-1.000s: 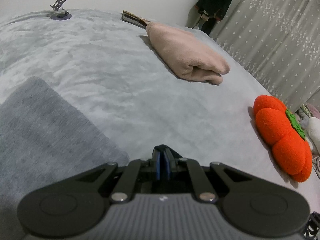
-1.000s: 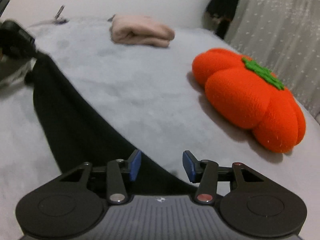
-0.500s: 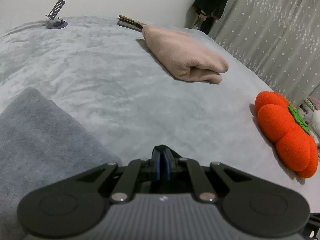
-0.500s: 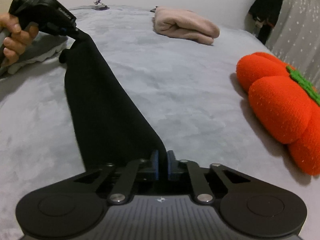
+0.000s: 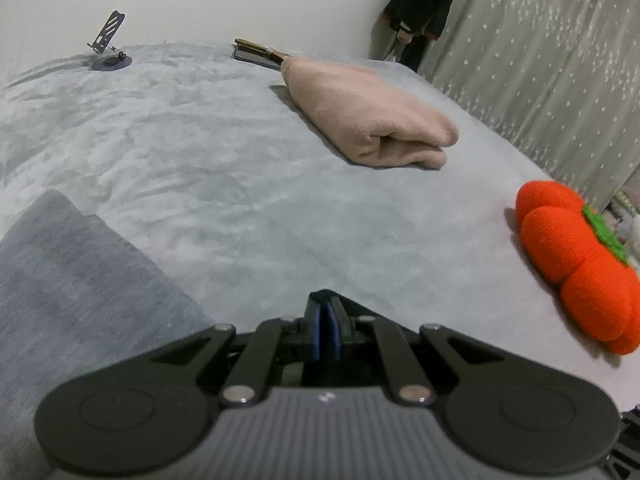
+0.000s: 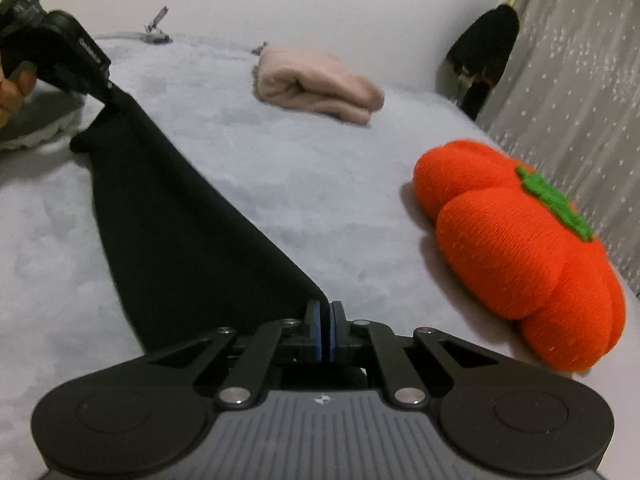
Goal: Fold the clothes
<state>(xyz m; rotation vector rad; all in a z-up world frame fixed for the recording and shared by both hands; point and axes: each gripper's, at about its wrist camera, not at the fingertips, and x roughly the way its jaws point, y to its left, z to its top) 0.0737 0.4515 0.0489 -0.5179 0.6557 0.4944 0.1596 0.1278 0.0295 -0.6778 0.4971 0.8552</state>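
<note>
Right wrist view: both hand-held grippers (image 6: 325, 330) clamp black garment (image 6: 176, 220) corners; pinch points hidden.

A black garment (image 6: 176, 216), a pink folded blanket (image 5: 368, 120) and an orange, green-topped pumpkin cushion (image 6: 516, 256) are seen on the pale grey bed (image 5: 200, 152).

No readable text; only a small white logo mark on each gripper's grey body, illegible.

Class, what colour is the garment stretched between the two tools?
Black garment, plain, with no pattern; clearest in the right wrist view.
</note>
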